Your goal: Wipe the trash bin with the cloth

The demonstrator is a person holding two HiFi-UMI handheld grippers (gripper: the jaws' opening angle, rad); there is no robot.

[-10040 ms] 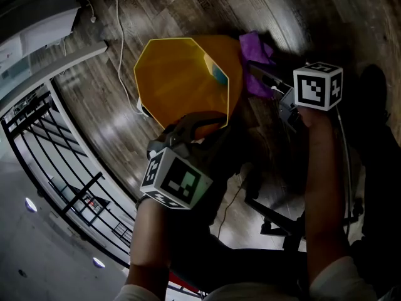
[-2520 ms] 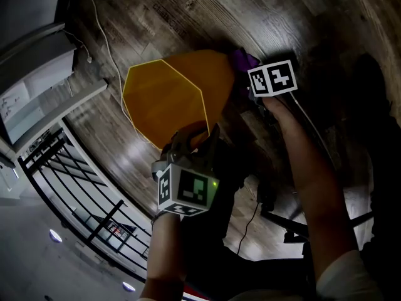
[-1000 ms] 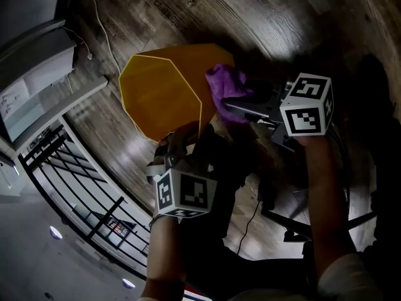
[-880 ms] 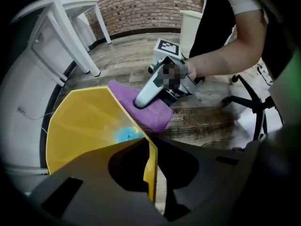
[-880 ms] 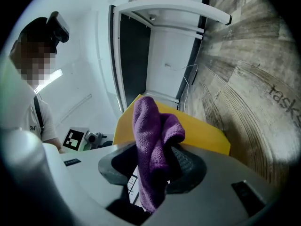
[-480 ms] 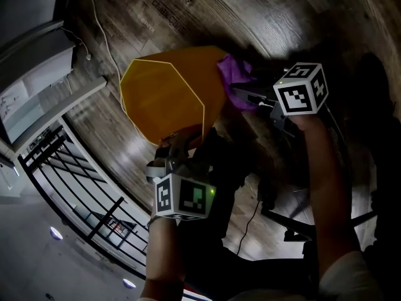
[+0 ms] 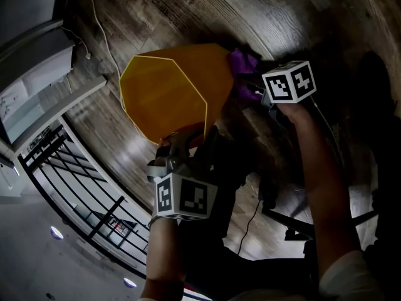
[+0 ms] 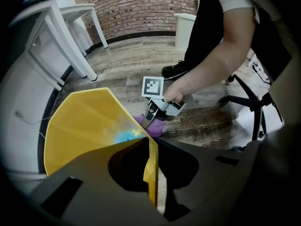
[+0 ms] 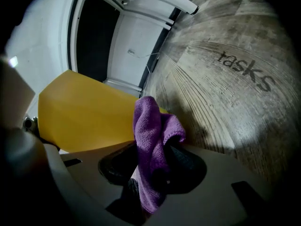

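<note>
A yellow trash bin (image 7: 172, 89) stands on the wood floor, its rim tipped toward me. My left gripper (image 7: 185, 144) is shut on the near rim of the yellow trash bin (image 8: 84, 126), the thin wall pinched between its jaws. My right gripper (image 7: 250, 89) is shut on a purple cloth (image 7: 241, 61) and holds it against the bin's right outer wall, low down. In the right gripper view the purple cloth (image 9: 150, 145) hangs bunched between the jaws beside the yellow trash bin (image 9: 84, 114). In the left gripper view my right gripper (image 8: 153, 117) presses the purple cloth (image 8: 153, 126) to the bin.
An office chair base (image 7: 294, 224) with a cable stands by my legs at lower right. White furniture (image 7: 37, 61) and a black railing (image 7: 75, 187) line the left. A white cord (image 7: 103, 42) trails on the floor behind the bin. Floor print reads "tasks" (image 9: 244, 69).
My right gripper has carried the purple cloth down the bin's right outer wall, from near the rim to low on the side. My left gripper has stayed on the rim.
</note>
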